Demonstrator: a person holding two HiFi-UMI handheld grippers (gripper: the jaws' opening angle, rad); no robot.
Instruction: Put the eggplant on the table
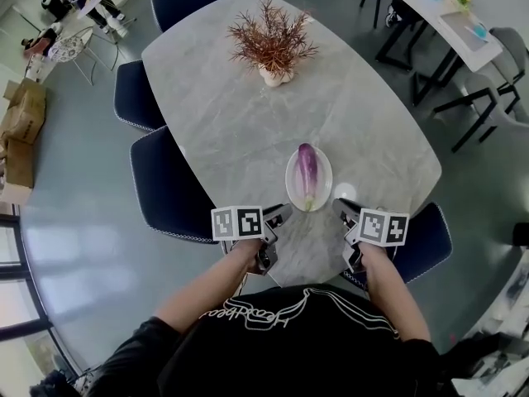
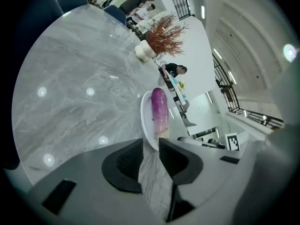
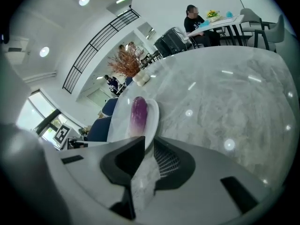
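A purple eggplant (image 1: pixel 307 174) lies lengthwise on a small white plate (image 1: pixel 326 165) near the front edge of the grey marble table (image 1: pixel 248 114). My left gripper (image 1: pixel 279 215) sits just left of the plate's near end, and my right gripper (image 1: pixel 340 208) just right of it. Both jaws stand almost together with nothing between them. In the left gripper view the eggplant (image 2: pixel 159 109) and plate (image 2: pixel 145 116) lie right beyond my left gripper (image 2: pixel 151 146). The right gripper view shows the eggplant (image 3: pixel 138 116) on the plate (image 3: pixel 153 118) ahead of my right gripper (image 3: pixel 149 144).
A dried reddish plant in a white pot (image 1: pixel 271 46) stands at the table's far middle. Dark blue chairs (image 1: pixel 169 188) line the left side, and another chair (image 1: pixel 426 238) is at the front right. People sit at other tables (image 1: pixel 450 15) farther off.
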